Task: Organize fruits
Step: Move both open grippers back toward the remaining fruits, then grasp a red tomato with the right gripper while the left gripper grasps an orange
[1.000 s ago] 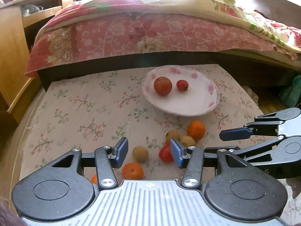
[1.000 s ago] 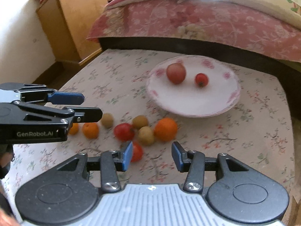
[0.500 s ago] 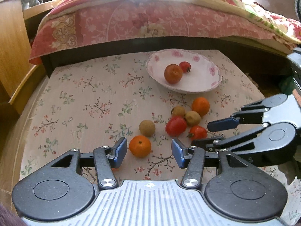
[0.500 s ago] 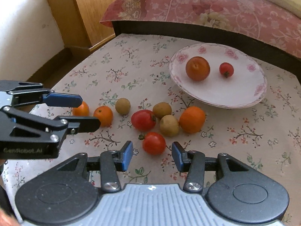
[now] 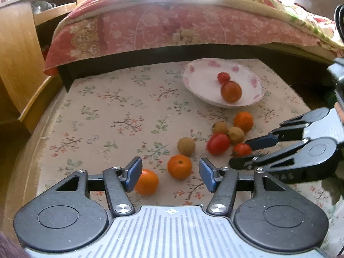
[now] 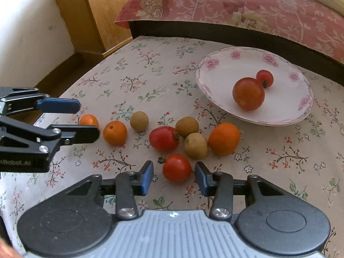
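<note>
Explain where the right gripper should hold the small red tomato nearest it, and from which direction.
Grip the small red tomato across its round middle, coming in low from the near side. The right gripper is open and already brackets it; the stem points left, the sides are smooth.

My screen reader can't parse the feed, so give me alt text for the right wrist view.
The open right gripper brackets a small red tomato on the floral cloth, untouched. Beyond lie another tomato, three oranges and three brown fruits; a floral plate holds two tomatoes. The left gripper, open, reaches in from the left.
</note>
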Demonstrator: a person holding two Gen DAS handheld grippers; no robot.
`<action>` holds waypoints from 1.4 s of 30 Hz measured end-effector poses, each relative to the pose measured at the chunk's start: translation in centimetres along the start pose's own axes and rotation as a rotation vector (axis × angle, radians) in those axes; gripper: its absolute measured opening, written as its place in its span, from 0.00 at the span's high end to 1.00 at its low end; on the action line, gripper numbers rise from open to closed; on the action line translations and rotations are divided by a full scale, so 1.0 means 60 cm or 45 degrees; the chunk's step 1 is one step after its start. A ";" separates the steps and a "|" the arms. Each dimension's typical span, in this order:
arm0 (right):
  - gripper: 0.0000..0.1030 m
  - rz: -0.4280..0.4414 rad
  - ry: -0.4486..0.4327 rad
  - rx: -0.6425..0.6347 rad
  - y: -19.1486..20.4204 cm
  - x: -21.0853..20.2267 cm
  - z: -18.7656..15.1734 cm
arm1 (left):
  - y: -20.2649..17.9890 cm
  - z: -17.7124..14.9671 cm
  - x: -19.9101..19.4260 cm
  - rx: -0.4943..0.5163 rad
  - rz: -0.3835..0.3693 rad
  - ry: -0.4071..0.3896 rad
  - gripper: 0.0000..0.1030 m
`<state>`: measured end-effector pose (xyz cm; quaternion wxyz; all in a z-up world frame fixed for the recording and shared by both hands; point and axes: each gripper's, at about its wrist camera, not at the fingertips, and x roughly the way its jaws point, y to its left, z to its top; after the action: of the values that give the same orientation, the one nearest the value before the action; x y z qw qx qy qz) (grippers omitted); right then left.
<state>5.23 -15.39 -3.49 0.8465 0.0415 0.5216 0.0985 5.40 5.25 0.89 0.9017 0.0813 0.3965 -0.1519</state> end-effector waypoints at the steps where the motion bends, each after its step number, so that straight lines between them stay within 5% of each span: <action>1: 0.59 0.000 0.000 0.002 -0.001 0.000 0.000 | 0.002 -0.002 0.002 0.002 0.006 0.006 0.36; 16: 0.59 0.006 -0.010 0.004 -0.001 -0.001 0.000 | 0.034 -0.029 0.049 -0.004 0.050 0.083 0.40; 25: 0.59 0.004 -0.015 -0.020 0.002 0.000 -0.001 | 0.033 -0.027 0.059 -0.035 0.052 0.076 0.53; 29: 0.68 -0.021 -0.011 -0.032 0.004 0.000 0.000 | 0.033 -0.028 0.055 -0.042 0.054 0.080 0.59; 42: 0.71 -0.048 0.030 -0.038 0.003 -0.029 -0.022 | -0.011 -0.049 0.025 0.003 -0.037 0.119 0.60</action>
<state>3.25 -15.62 -2.55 0.8425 0.0178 0.5308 0.0908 4.09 5.08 -2.19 0.8797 0.0837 0.4393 -0.1615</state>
